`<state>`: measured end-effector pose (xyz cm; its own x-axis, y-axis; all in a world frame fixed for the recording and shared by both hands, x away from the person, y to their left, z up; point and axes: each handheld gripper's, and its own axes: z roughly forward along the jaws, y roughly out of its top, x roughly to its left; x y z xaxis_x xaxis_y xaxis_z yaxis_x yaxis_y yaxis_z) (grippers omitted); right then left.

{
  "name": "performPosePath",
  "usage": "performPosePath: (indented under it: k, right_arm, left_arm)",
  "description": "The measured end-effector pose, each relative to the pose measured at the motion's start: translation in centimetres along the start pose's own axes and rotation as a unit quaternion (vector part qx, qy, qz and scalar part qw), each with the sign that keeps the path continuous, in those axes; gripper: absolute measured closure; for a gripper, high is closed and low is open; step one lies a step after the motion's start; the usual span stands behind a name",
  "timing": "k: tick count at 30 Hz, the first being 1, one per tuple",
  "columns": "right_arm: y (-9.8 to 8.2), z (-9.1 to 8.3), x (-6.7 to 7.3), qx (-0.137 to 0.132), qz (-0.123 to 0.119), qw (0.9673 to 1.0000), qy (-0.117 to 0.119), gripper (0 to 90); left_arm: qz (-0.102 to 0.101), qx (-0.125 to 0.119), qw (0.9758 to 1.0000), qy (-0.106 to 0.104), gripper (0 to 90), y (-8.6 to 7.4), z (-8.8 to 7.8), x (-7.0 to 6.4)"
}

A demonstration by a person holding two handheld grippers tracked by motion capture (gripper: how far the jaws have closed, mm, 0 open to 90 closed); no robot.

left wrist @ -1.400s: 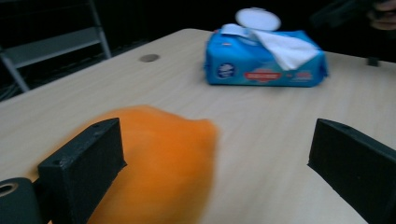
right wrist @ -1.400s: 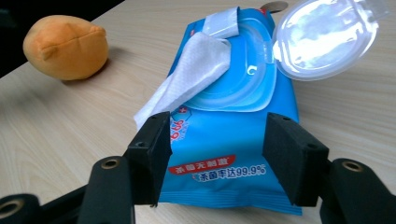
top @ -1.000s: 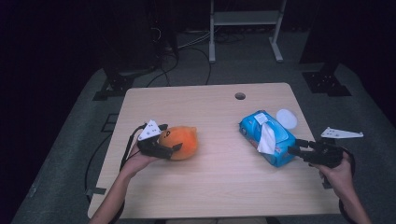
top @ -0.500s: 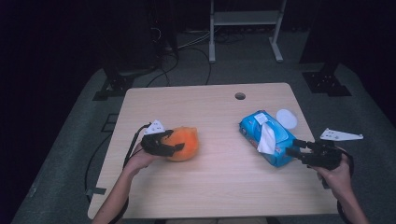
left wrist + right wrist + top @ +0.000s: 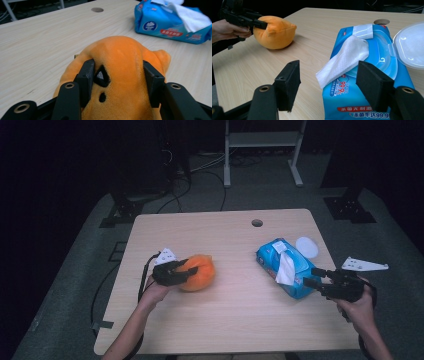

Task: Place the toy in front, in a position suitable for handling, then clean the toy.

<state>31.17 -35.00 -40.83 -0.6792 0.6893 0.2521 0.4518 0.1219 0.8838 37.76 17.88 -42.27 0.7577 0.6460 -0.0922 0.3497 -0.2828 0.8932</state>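
Observation:
An orange plush toy (image 5: 201, 272) lies on the left half of the wooden table (image 5: 225, 232). My left gripper (image 5: 187, 269) has just been closing and is shut on it; in the left gripper view both black pads (image 5: 86, 75) press into the plush toy (image 5: 120, 50). A blue pack of wet wipes (image 5: 270, 255) lies at the right with its round lid (image 5: 306, 246) flipped open and a white wipe (image 5: 285, 267) sticking out. My right gripper (image 5: 312, 276) is open just short of the pack's near end. In the right gripper view the wipe (image 5: 344, 60) lies beyond my right gripper (image 5: 329, 82).
A round cable hole (image 5: 257, 223) sits near the table's far edge. Bare wood stretches between the toy and the pack. Beyond the table, a white metal stand (image 5: 262, 140) and cables lie on the dark floor.
The left gripper's jaws have closed onto the orange plush toy, which stays in place on the table. The right gripper has hardly moved.

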Motion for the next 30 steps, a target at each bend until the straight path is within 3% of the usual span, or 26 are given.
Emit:
performPosePath:
  k: [3,9,16,25,30]
  right_arm:
    - [0.0,0.1,0.0,0.001,0.001,1.0000,-0.001,34.6]
    - [0.2,0.2,0.3,0.003,-0.003,1.0000,-0.003,34.4]
    - [1.0,1.2,0.9,0.012,-0.028,0.9994,-0.015,33.6]
    - [2.2,4.2,0.6,0.034,-0.045,0.9983,-0.014,33.6]
    - [2.8,6.4,-0.2,0.055,-0.056,0.9964,-0.030,33.6]
  left_arm:
    - [0.001,-0.011,0.9998,-0.014,52.5,0.2,0.0,-0.9]
    - [0.034,-0.014,0.9984,-0.044,52.5,0.7,0.6,-4.2]
    - [0.065,-0.007,0.9954,-0.070,52.1,0.7,1.9,-7.5]
    - [0.083,0.010,0.9929,-0.084,51.9,0.0,2.9,-9.3]
    - [0.083,0.009,0.9927,-0.087,51.5,-0.2,2.6,-9.7]
